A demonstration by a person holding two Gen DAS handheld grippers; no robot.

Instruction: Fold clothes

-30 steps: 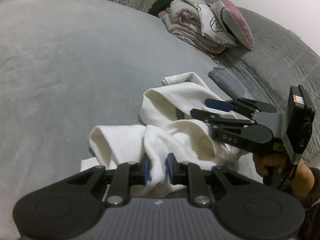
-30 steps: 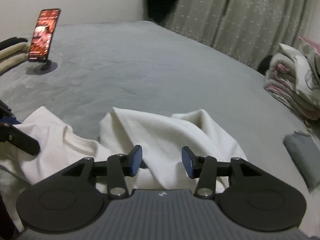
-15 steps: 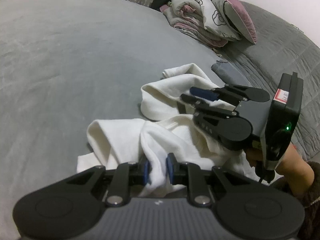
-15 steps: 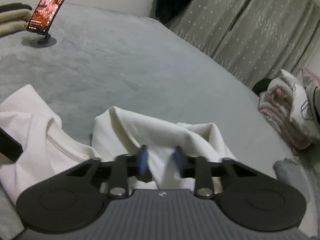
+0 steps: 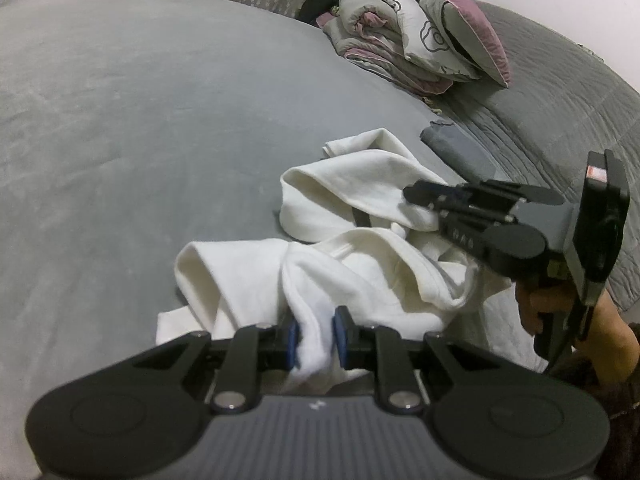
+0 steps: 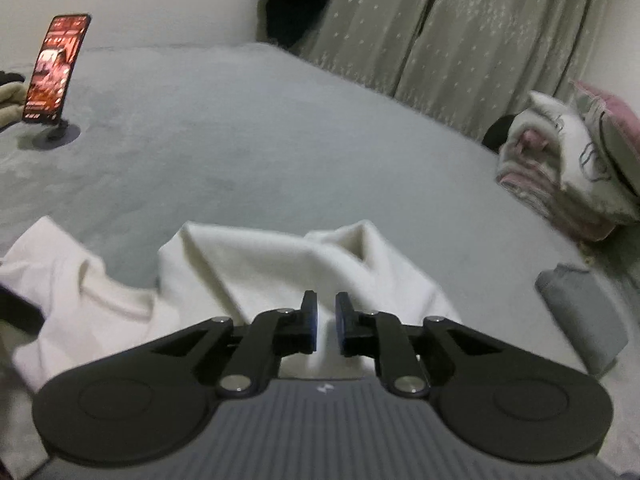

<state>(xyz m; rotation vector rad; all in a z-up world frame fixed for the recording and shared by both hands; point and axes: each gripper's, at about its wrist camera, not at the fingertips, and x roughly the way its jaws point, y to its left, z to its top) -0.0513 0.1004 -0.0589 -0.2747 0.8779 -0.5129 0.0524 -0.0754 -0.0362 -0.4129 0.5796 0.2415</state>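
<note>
A crumpled white garment (image 5: 360,216) lies on the grey bed (image 5: 140,120). My left gripper (image 5: 315,338) is shut on a bunched fold of the garment at its near edge. My right gripper (image 5: 416,194) shows at the right in the left wrist view, shut on another fold of the garment. In the right wrist view the right gripper (image 6: 326,326) is pinched on the white cloth (image 6: 256,256), which spreads ahead and to the left.
A pile of folded quilt and pillows (image 5: 420,48) sits at the far side of the bed. A folded grey cloth (image 5: 456,148) lies beside the garment. A phone on a stand (image 6: 54,76) stands at the far left. Curtains (image 6: 460,40) hang behind.
My right gripper has gone from open to shut on a fold of the garment. The left gripper has kept its grip on the near fold.
</note>
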